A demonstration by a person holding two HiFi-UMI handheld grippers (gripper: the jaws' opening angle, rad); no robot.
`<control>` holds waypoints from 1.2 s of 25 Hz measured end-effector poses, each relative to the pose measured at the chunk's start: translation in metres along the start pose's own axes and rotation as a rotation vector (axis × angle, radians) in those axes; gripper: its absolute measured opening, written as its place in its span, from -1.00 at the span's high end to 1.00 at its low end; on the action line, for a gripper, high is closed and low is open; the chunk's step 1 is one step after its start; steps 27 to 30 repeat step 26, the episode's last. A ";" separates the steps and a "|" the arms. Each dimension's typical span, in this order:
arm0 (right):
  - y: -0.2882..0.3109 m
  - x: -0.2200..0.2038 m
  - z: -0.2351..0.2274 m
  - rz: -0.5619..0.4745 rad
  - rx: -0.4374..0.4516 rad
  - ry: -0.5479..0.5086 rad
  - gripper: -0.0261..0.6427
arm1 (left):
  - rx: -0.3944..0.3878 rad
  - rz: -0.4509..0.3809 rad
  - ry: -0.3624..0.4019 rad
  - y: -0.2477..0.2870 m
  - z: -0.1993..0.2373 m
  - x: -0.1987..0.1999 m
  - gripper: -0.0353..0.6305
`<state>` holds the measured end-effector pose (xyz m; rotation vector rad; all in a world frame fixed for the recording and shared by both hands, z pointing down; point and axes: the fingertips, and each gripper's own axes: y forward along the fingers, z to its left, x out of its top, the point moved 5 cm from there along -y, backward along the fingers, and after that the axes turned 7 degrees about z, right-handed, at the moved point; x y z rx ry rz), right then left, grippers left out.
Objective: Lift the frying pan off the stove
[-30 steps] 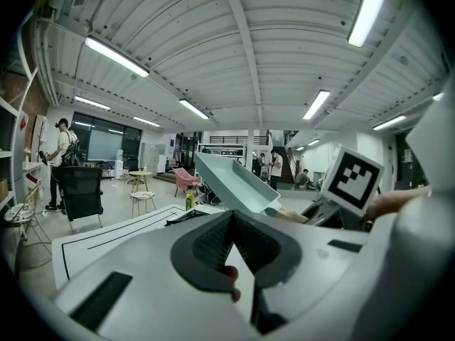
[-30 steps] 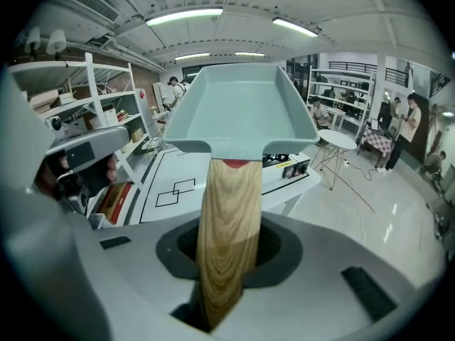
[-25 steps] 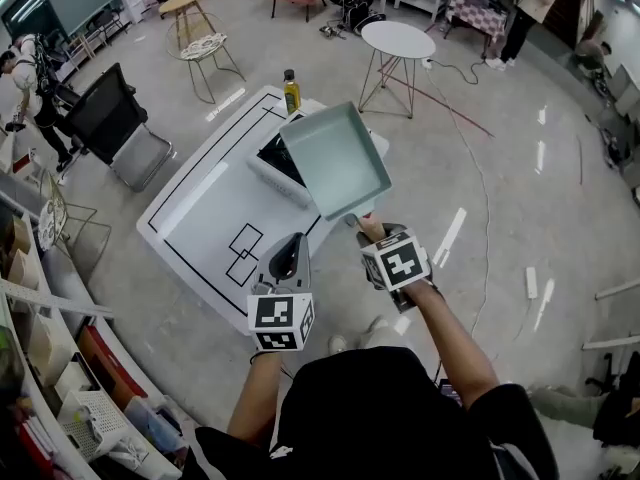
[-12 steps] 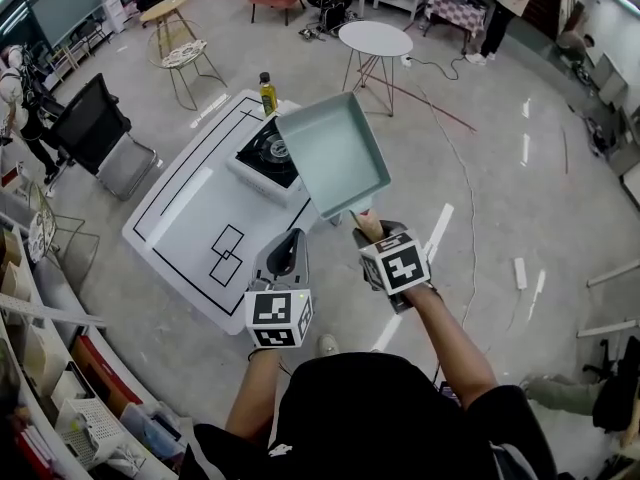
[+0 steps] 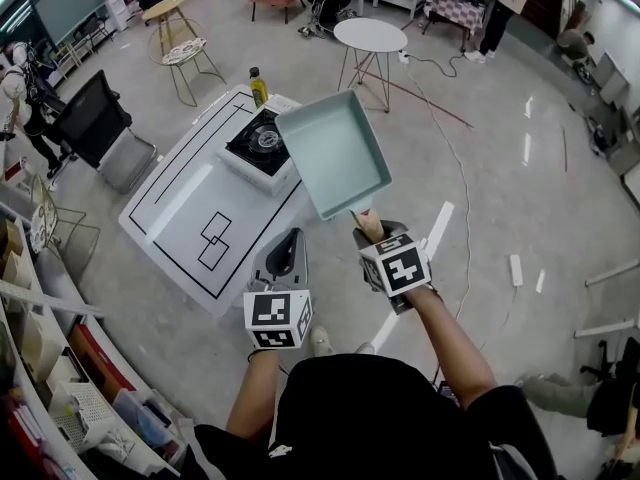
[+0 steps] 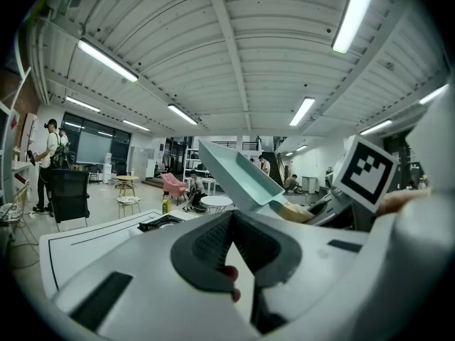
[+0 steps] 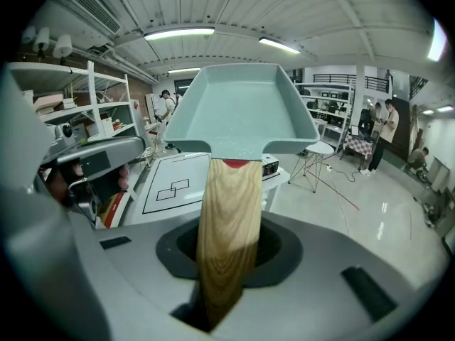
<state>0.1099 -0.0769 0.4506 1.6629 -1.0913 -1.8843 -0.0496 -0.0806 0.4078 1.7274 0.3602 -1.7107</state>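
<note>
A square pale-green frying pan point(image 5: 335, 153) hangs in the air to the right of the table's edge, clear of the black stove point(image 5: 262, 140). My right gripper point(image 5: 368, 230) is shut on its wooden handle point(image 7: 227, 212), and the pan's bowl point(image 7: 242, 109) fills the upper part of the right gripper view. My left gripper point(image 5: 285, 253) hovers left of the handle, shut, with nothing between its tips point(image 6: 231, 219). In the left gripper view the pan point(image 6: 238, 176) shows edge-on, with the stove point(image 6: 160, 224) beyond on the white table point(image 5: 190, 218).
A yellow oil bottle point(image 5: 258, 85) stands behind the stove. A round white side table point(image 5: 370, 36) is beyond the pan, a black chair point(image 5: 90, 118) and a wire stool point(image 5: 185, 53) are left of the table, and shelves point(image 5: 40, 368) line the left edge. Cables lie on the floor.
The pan covered part of the stove a second ago; now it is clear of it, to its right. Both grippers have drawn back from the table with the pan.
</note>
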 end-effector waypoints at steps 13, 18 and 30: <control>-0.033 -0.034 -0.009 -0.018 0.028 -0.003 0.71 | 0.024 0.013 0.021 -0.021 -0.049 -0.006 0.87; -0.038 -0.043 -0.014 -0.020 0.031 0.009 0.71 | 0.023 0.018 0.019 -0.025 -0.059 -0.009 0.87; -0.044 -0.050 -0.018 -0.015 0.032 0.009 0.71 | 0.016 0.011 -0.008 -0.025 -0.068 -0.006 0.87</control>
